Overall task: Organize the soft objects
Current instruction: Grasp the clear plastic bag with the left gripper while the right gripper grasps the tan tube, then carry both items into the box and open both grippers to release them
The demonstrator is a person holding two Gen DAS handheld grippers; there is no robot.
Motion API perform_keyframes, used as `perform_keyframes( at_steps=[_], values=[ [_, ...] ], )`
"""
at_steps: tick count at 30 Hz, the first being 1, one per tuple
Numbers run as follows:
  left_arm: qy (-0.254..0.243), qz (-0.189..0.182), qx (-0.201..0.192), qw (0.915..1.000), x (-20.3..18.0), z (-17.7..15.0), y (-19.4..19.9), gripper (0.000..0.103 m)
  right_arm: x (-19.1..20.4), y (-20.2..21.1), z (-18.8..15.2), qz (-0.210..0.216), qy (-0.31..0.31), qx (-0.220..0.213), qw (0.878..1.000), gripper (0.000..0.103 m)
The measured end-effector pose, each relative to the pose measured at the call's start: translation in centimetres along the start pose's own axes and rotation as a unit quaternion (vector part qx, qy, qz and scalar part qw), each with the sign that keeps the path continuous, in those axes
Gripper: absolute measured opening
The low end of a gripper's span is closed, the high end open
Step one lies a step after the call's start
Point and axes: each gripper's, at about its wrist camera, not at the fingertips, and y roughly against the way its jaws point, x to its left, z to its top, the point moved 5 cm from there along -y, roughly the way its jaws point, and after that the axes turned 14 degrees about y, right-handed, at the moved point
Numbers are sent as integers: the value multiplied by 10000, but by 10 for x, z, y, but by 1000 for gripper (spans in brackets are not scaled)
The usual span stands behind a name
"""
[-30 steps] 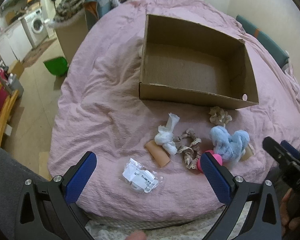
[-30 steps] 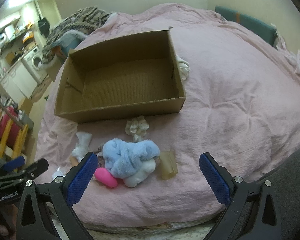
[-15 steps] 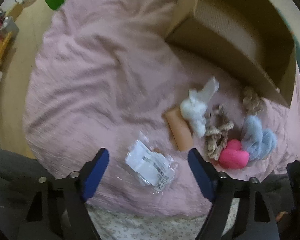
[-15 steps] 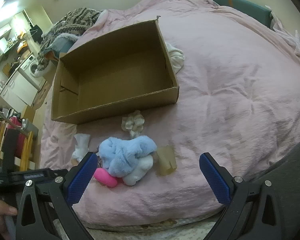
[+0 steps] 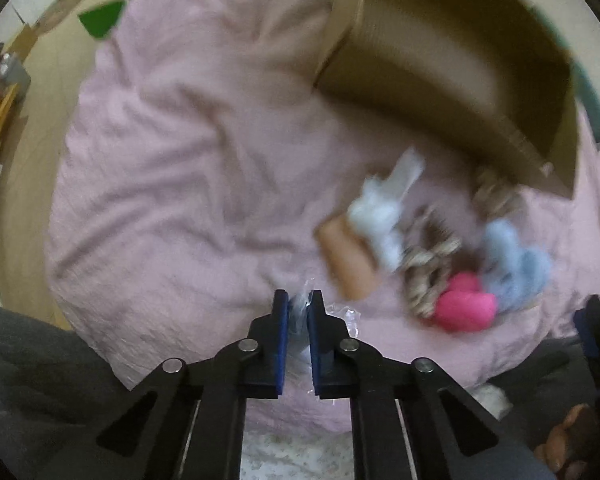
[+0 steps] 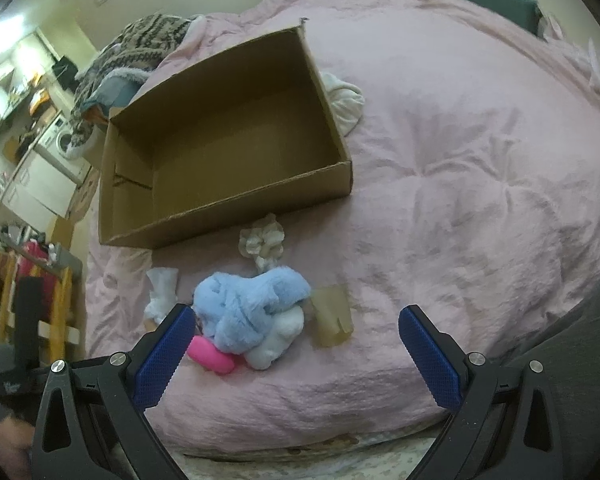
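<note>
Left gripper (image 5: 297, 305) jaws clenched on crinkly plastic packet (image 5: 342, 314): light, slippery, best pinched mid-body; right gripper (image 6: 296, 354) jaws spread, nothing held, above blue plush (image 6: 248, 300).
</note>
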Motion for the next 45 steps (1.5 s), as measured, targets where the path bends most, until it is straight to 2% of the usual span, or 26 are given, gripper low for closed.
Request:
perform_keyframes(
  at_steps=[2, 4, 5, 7, 9, 12, 18, 23, 24, 25, 33, 41, 45],
  values=[
    [-137, -40, -475, 9988, -2, 5, 22, 9, -10, -1, 5, 174, -244, 56, 9995, 103],
    [-200, -112, -780, 9967, -2, 7, 38, 9, -22, -3, 10, 168, -466, 112, 9987, 103],
    [-208, -148, -859, 9960, -1, 9, 42, 8, -28, -5, 12, 183, -585, 148, 9980, 99],
    [-237, -179, -959, 9949, -1, 7, 44, 8, -37, -14, 15, 343, -850, 327, 9952, 84],
    [-225, -202, -935, 9952, -9, 6, 40, 8, -45, -26, 13, 473, -1134, 548, 9909, 79],
    [-243, -211, -882, 9956, -14, 3, 36, 8, -53, -45, 6, 378, -1334, 909, 9862, 60],
    [-262, -189, -856, 9958, -24, 6, 27, 8, -43, -73, -9, 607, -1270, 1432, 9796, 57],
    [-330, -169, -824, 9959, -28, 5, 23, 8, -35, -83, -14, 548, -1099, 1580, 9798, 27],
    [-334, -164, -831, 9958, -28, 5, 23, 8, -35, -83, -15, 575, -1120, 1584, 9793, 18],
    [-332, -159, -828, 9959, -28, 5, 23, 8, -33, -79, -14, 590, -1126, 1588, 9791, 16],
    [-226, -279, -915, 9952, -24, 11, 37, 8, -29, -49, 1, 646, -1058, 1029, 9869, 14],
    [-594, -479, -1550, 9850, -56, 45, 80, 8, -26, -13, 50, 881, -687, 171, 9936, 14],
    [-799, -527, -1734, 9802, -79, 64, 85, 8, -19, -4, 78, 950, -473, -217, 9941, 14]
  ],
)
